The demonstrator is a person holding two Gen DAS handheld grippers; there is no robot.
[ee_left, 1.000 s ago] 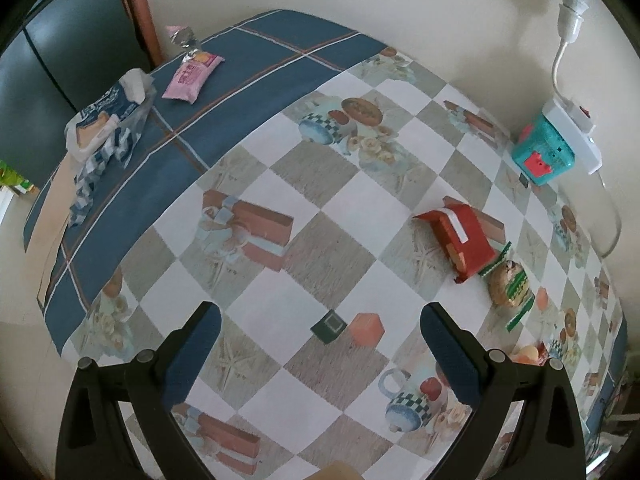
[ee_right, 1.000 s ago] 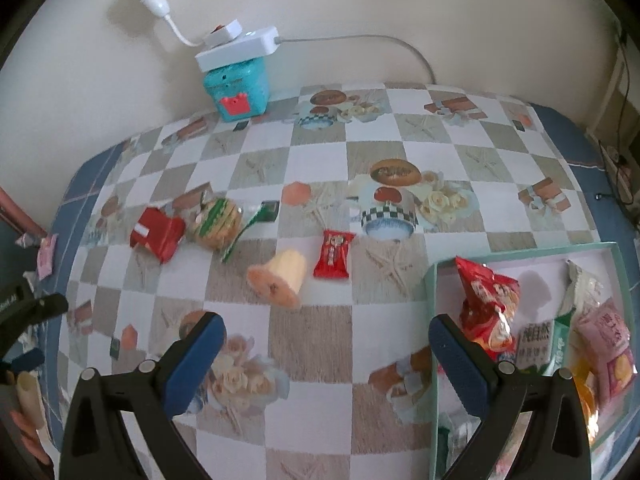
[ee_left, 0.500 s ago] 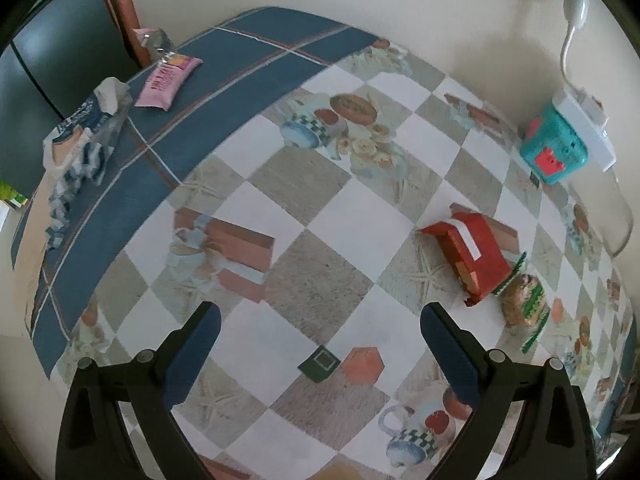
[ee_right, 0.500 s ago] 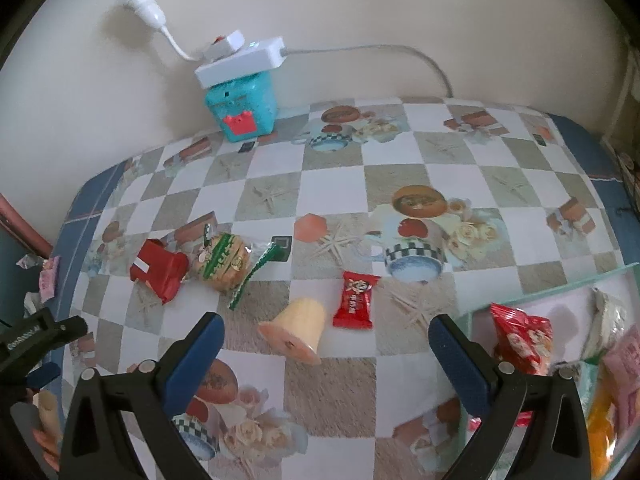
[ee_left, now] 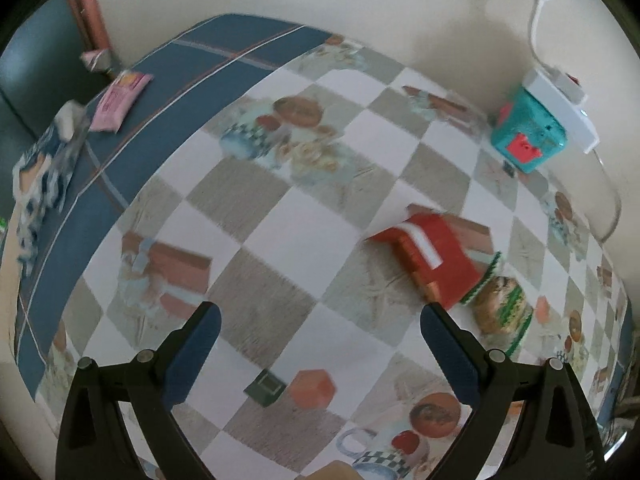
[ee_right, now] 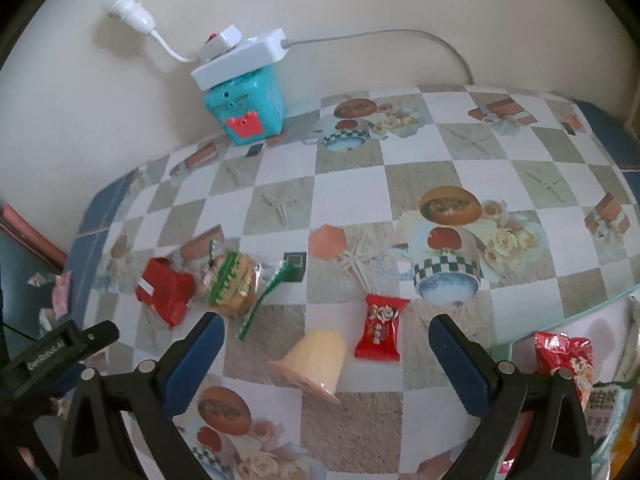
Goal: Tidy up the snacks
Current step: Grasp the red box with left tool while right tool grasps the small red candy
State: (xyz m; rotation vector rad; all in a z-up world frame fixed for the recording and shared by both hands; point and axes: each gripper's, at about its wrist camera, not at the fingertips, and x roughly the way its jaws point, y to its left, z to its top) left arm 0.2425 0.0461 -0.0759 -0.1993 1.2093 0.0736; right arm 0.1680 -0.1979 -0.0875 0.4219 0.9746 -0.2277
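Hovering my right gripper (ee_right: pixel 326 354) spread, empty, over jelly cup (ee_right: pixel 314 362) lower centre | left gripper (ee_left: pixel 320 346) spread, empty, red pack (ee_left: pixel 430 258) right of centre | tray (ee_right: pixel 560 326) lower right, 2 snacks in it

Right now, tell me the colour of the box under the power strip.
Teal box with a red crown-shaped patch, clearest in the right wrist view.

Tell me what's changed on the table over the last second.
Both grippers moved in closer: the left gripper toward the red packet, the right gripper toward the jelly cup and red candy. Neither grabbed anything; both stayed open. The snacks, including the burger snack, stayed put.
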